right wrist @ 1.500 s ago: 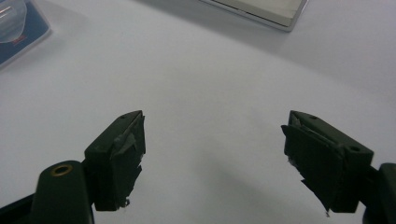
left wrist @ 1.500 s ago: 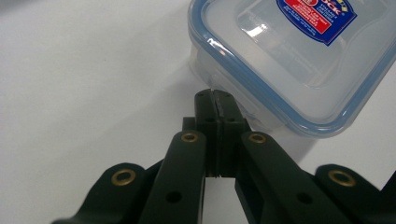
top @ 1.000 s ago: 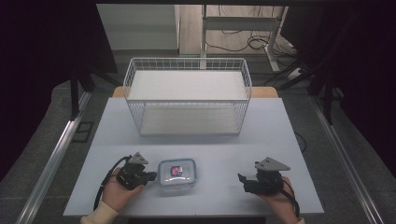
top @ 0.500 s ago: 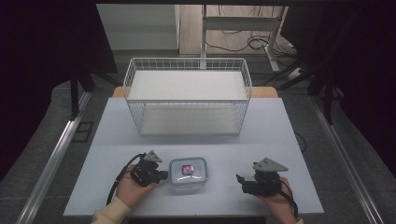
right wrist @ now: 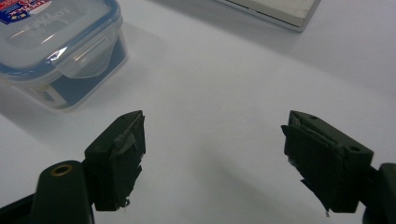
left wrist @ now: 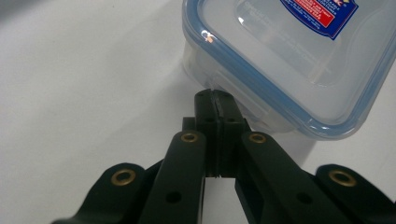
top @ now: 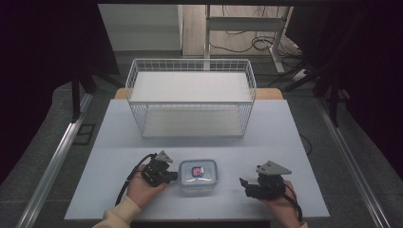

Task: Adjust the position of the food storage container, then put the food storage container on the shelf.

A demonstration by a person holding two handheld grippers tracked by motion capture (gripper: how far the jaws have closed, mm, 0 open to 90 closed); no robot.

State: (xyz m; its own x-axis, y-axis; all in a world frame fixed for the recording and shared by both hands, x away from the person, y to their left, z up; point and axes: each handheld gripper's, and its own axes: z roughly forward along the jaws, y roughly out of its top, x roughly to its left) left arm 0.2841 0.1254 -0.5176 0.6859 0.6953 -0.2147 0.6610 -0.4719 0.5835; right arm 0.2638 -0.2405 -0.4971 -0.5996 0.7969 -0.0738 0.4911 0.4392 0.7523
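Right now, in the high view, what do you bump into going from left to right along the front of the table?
Left black two-jaw gripper in the person's hand → small clear plastic box with a blue-rimmed lid → right black two-jaw gripper, apart from the box.

One lidded plastic container (top: 198, 176) and one white wire basket (top: 191, 103) rest on one table (top: 294, 137). Two handheld grippers: left (top: 174, 176), right (top: 244, 185).

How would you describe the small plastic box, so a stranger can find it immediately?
Start at the white wire basket at the table's far side. Nearer the person, between both hands, sits the box: clear, with a blue-rimmed lid and a red-and-blue sticker.
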